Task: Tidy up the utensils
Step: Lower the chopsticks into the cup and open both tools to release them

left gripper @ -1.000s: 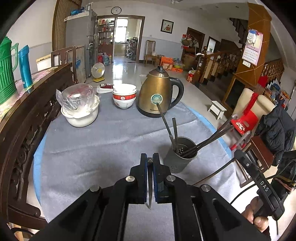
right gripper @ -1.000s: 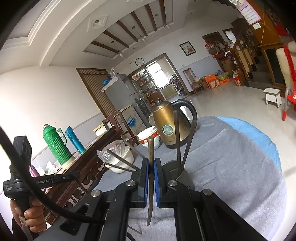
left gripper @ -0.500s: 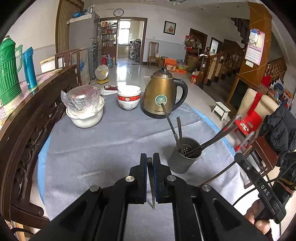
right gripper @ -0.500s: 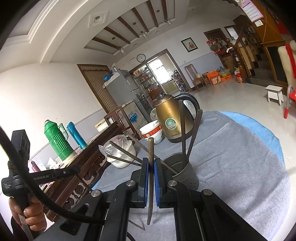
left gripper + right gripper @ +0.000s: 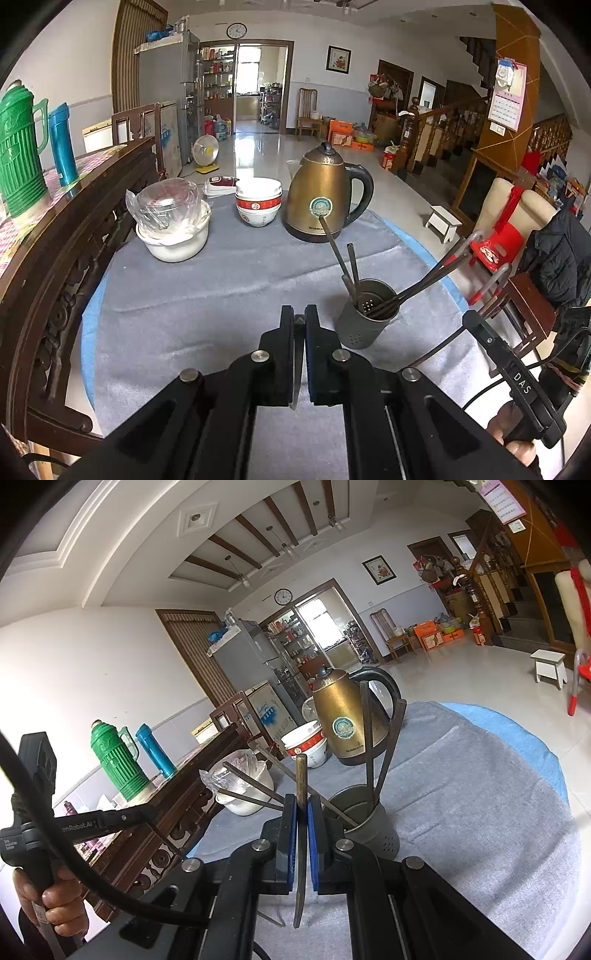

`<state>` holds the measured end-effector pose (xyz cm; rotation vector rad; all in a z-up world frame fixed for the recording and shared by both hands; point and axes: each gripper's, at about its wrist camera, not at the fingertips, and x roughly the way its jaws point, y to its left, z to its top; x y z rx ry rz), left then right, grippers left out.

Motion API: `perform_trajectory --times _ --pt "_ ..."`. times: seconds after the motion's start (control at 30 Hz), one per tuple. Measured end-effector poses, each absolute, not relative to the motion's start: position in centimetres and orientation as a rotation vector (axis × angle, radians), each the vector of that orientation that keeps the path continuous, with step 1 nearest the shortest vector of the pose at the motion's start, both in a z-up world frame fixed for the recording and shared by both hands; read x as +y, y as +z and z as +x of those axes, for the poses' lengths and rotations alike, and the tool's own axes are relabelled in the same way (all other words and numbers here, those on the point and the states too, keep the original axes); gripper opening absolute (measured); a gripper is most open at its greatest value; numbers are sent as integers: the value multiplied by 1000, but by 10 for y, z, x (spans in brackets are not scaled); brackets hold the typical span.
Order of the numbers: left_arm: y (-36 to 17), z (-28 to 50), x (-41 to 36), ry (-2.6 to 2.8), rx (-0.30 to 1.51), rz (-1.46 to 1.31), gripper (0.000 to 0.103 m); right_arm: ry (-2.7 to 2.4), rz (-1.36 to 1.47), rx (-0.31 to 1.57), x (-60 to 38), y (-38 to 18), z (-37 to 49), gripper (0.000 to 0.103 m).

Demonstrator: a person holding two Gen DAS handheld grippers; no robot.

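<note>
Grey holder [image 5: 364,317] with five utensils; one in each gripper

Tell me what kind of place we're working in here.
Most likely a lived-in family home, at a dining table in an open main room. A brass-coloured kettle, stacked bowls and a utensil holder sit on the grey cloth, with a fridge and staircase behind.

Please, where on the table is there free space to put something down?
Bare grey cloth lies between the white pot, the kettle and the utensil cup. The far edge is crowded: pot, stacked bowls, kettle. Handles fan out of the cup toward the right.
</note>
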<state>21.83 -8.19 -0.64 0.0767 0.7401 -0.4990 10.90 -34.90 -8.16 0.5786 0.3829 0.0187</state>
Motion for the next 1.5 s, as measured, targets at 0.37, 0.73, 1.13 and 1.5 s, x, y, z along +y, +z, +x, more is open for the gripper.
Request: perform_trajectory --times 0.37,0.73,1.13,1.5 --pt "11 197 -90 -531 708 76 6 -1 603 373 -360 -85 102 6" --pt "27 174 -95 -557 672 51 6 -40 649 346 -383 -89 92 6" --pt "28 170 -104 -532 701 62 6 -69 712 286 -412 -82 74 6" --pt "30 173 -117 -526 715 107 6 -69 726 262 -424 -75 68 6"
